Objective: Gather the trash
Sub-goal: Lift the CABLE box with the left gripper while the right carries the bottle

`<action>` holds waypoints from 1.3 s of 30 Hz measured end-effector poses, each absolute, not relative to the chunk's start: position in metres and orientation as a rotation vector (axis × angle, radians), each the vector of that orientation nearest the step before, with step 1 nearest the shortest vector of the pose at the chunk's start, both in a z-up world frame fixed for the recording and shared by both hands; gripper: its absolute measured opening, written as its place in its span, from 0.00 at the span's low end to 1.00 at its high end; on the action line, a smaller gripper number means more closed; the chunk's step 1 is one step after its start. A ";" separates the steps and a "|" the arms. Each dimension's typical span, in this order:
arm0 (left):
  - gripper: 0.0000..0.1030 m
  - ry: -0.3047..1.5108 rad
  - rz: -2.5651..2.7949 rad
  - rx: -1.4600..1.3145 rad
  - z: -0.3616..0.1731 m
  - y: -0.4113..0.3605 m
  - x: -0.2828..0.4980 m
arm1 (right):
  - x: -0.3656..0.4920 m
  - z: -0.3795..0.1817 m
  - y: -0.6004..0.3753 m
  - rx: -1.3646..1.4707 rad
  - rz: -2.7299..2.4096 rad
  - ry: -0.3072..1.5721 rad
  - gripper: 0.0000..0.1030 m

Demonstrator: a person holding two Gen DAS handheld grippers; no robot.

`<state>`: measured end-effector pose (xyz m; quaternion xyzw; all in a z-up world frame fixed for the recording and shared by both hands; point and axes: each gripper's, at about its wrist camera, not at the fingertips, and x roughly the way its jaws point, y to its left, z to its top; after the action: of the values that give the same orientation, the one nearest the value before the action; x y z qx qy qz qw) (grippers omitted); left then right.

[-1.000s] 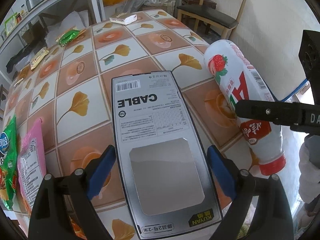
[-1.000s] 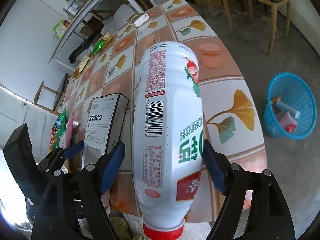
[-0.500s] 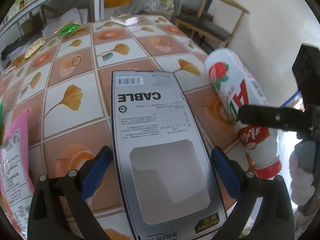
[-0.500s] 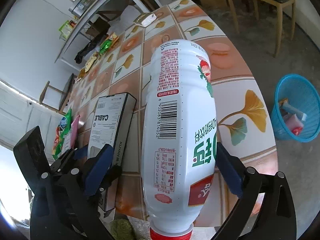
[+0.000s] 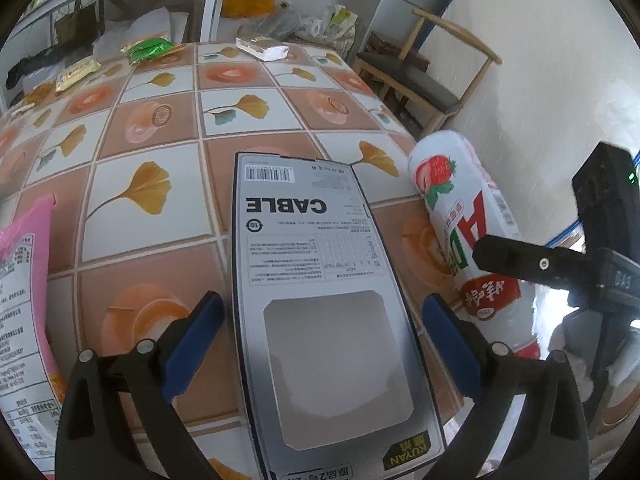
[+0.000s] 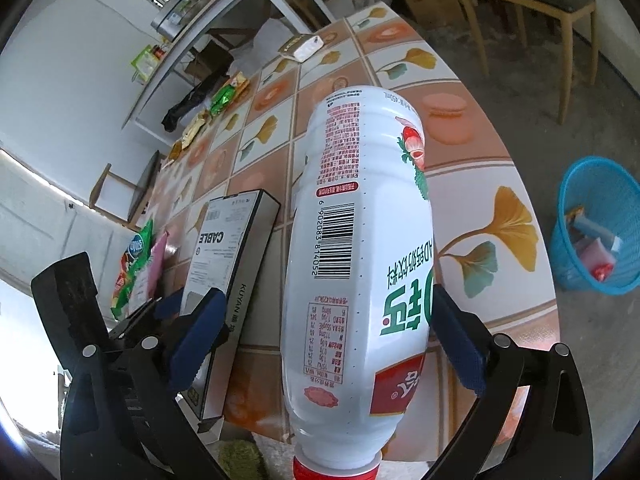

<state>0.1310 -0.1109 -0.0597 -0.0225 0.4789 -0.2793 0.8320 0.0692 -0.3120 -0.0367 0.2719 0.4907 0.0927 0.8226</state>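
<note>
The cable box (image 5: pixel 320 312) is straddled by the left gripper (image 5: pixel 320 336), jaws spread wider than a second ago; the bottle (image 6: pixel 360 256) likewise by the right gripper (image 6: pixel 324 332). Neither is gripped yet on the table (image 5: pixel 160 140). The basket (image 6: pixel 596 224) is seen beyond.

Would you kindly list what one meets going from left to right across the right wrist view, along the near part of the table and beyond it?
Snack bags → cable box → bottle → blue basket on the floor.
</note>
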 end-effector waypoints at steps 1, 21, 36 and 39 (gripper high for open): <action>0.95 1.012 -0.599 -0.056 -0.060 -0.110 0.131 | 0.069 -0.037 -0.314 0.594 0.199 1.036 0.92; 0.86 1.019 -0.578 0.013 -0.056 -0.119 0.125 | 0.069 -0.035 -0.306 0.530 0.185 1.029 0.92; 0.85 0.968 -0.551 0.121 -0.053 -0.127 0.115 | 0.062 -0.032 -0.294 0.321 0.045 1.042 0.82; 0.85 0.955 -0.544 0.114 -0.051 -0.125 0.115 | 0.061 -0.030 -0.293 0.304 0.032 1.036 0.82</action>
<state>0.1152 -0.1251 -0.0510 0.0542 0.4537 -0.2583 0.8512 0.0609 -0.2933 -0.0295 0.1445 0.4933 0.0154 0.8576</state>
